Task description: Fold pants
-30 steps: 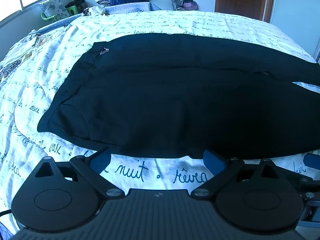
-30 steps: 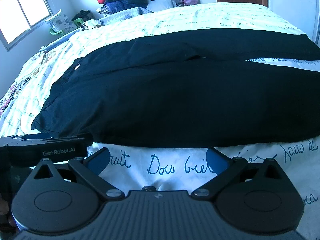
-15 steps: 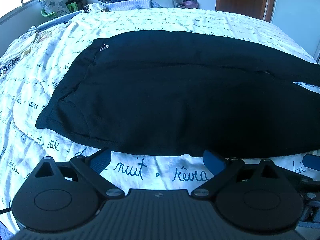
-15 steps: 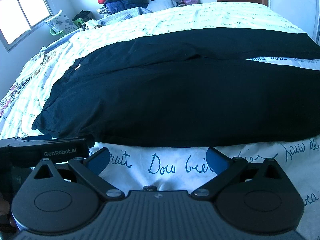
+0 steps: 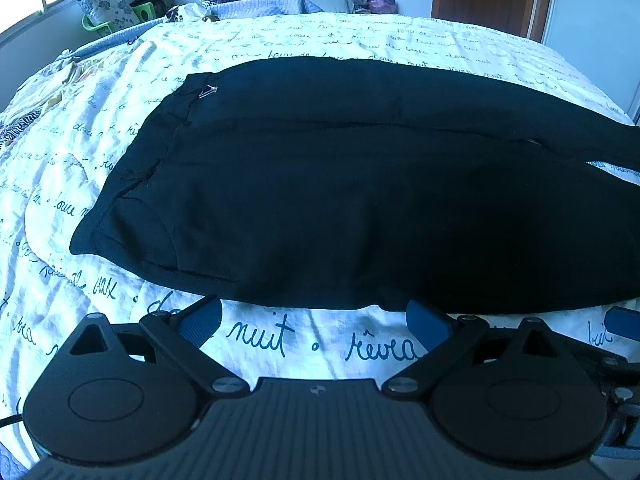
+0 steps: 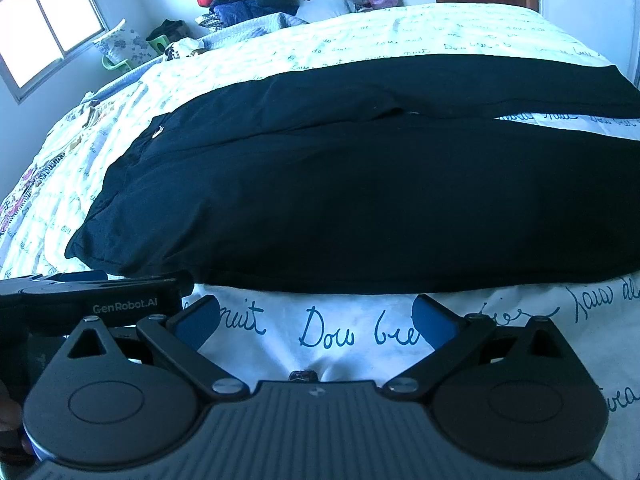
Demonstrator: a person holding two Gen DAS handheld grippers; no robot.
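Two blue fingers spread wide and empty on my left gripper (image 5: pixel 312 320), hanging over the bed's (image 5: pixel 280 336) near edge just short of the black pants (image 5: pixel 320 200), which lie flat across the middle of the bed. Through the right camera, my right gripper (image 6: pixel 316 318) is also wide open, holding nothing, near the pants' (image 6: pixel 360 208) closest edge, with the left gripper (image 6: pixel 100 300) beside it
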